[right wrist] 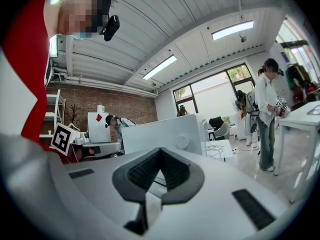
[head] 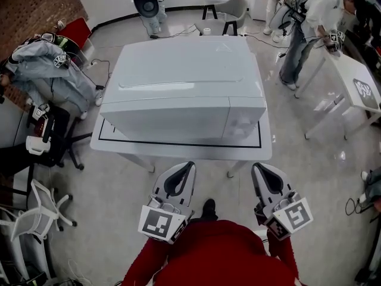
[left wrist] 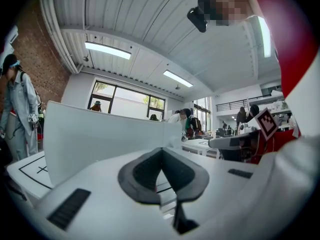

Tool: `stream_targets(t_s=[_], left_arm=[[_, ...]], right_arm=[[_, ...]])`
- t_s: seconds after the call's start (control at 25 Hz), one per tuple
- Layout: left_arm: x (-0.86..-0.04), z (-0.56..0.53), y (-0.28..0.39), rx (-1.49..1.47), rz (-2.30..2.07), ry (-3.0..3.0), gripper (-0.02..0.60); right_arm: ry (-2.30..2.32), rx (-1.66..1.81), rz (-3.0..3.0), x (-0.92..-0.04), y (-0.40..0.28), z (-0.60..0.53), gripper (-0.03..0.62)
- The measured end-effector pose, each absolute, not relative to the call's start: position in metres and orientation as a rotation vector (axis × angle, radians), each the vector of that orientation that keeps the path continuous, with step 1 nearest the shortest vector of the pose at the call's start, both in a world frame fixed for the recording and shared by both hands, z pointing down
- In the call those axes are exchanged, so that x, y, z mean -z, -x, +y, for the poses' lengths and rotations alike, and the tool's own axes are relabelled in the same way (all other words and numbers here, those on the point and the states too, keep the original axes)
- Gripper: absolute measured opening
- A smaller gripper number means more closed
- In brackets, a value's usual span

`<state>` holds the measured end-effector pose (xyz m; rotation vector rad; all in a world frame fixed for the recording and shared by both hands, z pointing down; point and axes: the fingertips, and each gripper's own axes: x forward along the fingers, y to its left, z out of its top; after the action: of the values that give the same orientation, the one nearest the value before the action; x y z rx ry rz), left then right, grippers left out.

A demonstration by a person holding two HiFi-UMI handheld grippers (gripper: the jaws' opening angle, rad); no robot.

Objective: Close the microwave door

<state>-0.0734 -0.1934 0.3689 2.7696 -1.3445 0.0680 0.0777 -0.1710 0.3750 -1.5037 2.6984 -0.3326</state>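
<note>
A white microwave (head: pixel 184 82) stands on a white table (head: pixel 178 150), and its front door (head: pixel 169 121) lies flush with the body. Both grippers hang side by side in front of the table's near edge, apart from the microwave and pointing level at it. My left gripper (head: pixel 189 164) is shut with nothing in it; in the left gripper view its tips (left wrist: pixel 161 149) meet before the microwave's side (left wrist: pixel 100 139). My right gripper (head: pixel 256 165) is shut and empty too; past its tips (right wrist: pixel 160 149) the microwave's front (right wrist: pixel 160 134) shows with a round knob (right wrist: pixel 182 141).
A black line frames the microwave on the tabletop. Office chairs (head: pixel 36 213) and a person in grey (head: pixel 47 70) are at the left. At the right stands another white table (head: pixel 357 85) with a person (head: pixel 306 25) beside it. A chair (head: pixel 229 11) is behind.
</note>
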Motion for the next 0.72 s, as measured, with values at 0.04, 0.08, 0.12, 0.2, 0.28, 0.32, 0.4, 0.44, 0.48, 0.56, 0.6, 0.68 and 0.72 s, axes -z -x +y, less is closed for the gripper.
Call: stream_targets(t_s=[0.04, 0.08, 0.12, 0.2, 0.28, 0.32, 0.4, 0.44, 0.48, 0.56, 0.6, 0.68, 0.72], left_arm=[[-0.37, -0.193, 0.074, -0.07, -1.346, -2.767, 0.011], [-0.371, -0.193, 0.075, -0.072, -1.346, -2.764, 0.011], [-0.372, -0.192, 0.075, -0.074, -1.344, -2.761, 0.011], [-0.374, -0.191, 0.075, -0.077, -1.34, -2.755, 0.011], [-0.375, -0.19, 0.074, -0.076, -1.335, -2.749, 0.011], [-0.376, -0.19, 0.074, -0.075, -1.333, -2.746, 0.011], [-0.378, -0.191, 0.076, -0.076, -1.335, -2.74, 0.011], [-0.378, -0.192, 0.076, -0.077, -1.337, -2.738, 0.011], [-0.378, -0.193, 0.077, -0.078, -1.339, -2.737, 0.011], [-0.379, -0.194, 0.079, -0.081, -1.343, -2.737, 0.011], [-0.379, -0.194, 0.08, -0.083, -1.344, -2.737, 0.011], [-0.379, -0.195, 0.08, -0.084, -1.342, -2.737, 0.011], [-0.38, -0.195, 0.08, -0.084, -1.339, -2.737, 0.011]], right_arm=[[1.504, 0.33, 2.697, -0.375, -0.078, -0.171, 0.012], [1.503, 0.325, 2.691, -0.374, -0.078, -0.171, 0.012], [1.501, 0.318, 2.684, -0.372, -0.078, -0.171, 0.012], [1.507, 0.326, 2.679, -0.374, -0.079, -0.171, 0.012], [1.519, 0.342, 2.683, -0.377, -0.08, -0.17, 0.012], [1.52, 0.335, 2.68, -0.376, -0.08, -0.171, 0.012], [1.512, 0.296, 2.659, -0.369, -0.078, -0.174, 0.012], [1.509, 0.281, 2.649, -0.366, -0.078, -0.175, 0.012], [1.511, 0.277, 2.644, -0.366, -0.078, -0.175, 0.012], [1.527, 0.296, 2.648, -0.37, -0.079, -0.174, 0.012], [1.537, 0.311, 2.653, -0.373, -0.08, -0.173, 0.012], [1.553, 0.328, 2.656, -0.377, -0.082, -0.172, 0.012], [1.556, 0.325, 2.65, -0.377, -0.082, -0.173, 0.012]])
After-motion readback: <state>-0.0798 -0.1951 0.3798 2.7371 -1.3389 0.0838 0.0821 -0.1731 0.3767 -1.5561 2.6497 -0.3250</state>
